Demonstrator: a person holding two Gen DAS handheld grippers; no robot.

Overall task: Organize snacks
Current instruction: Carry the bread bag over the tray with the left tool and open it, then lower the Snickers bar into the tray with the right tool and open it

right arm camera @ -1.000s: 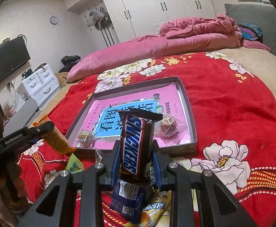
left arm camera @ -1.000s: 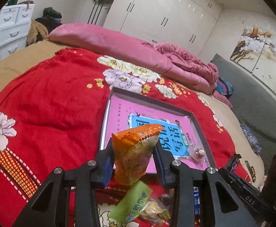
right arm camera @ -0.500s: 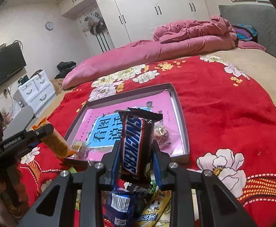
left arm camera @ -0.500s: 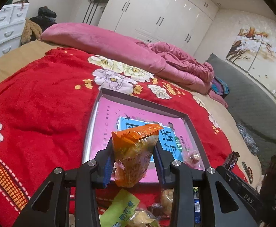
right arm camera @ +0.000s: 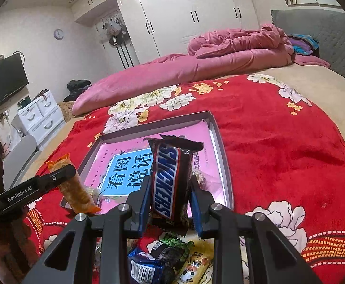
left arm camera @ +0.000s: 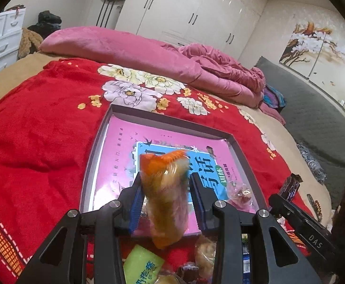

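Note:
My left gripper (left arm camera: 165, 196) has its jaws spread wider than the orange snack packet (left arm camera: 166, 196), which is blurred and dropping between them at the near edge of the grey tray (left arm camera: 94, 151). The tray has a pink and blue bottom and lies on the red flowered blanket. The packet also shows in the right wrist view (right arm camera: 74, 189), beside the left gripper's finger. My right gripper (right arm camera: 170, 198) is shut on an upright Snickers bar (right arm camera: 168, 179) above the tray's near edge. The bar's end also shows in the left wrist view (left arm camera: 290, 187).
A wrapped candy (left arm camera: 239, 193) lies in the tray's near right corner. Several loose snacks lie on the blanket in front of the tray: a green packet (left arm camera: 142, 267), a blue packet (right arm camera: 146, 267), a yellow packet (right arm camera: 196, 262). A pink quilt (right arm camera: 196, 66) lies behind.
My left gripper moved forward over the tray's near edge and opened; the orange packet is slipping down, blurred. My right gripper carried the Snickers bar closer to the tray.

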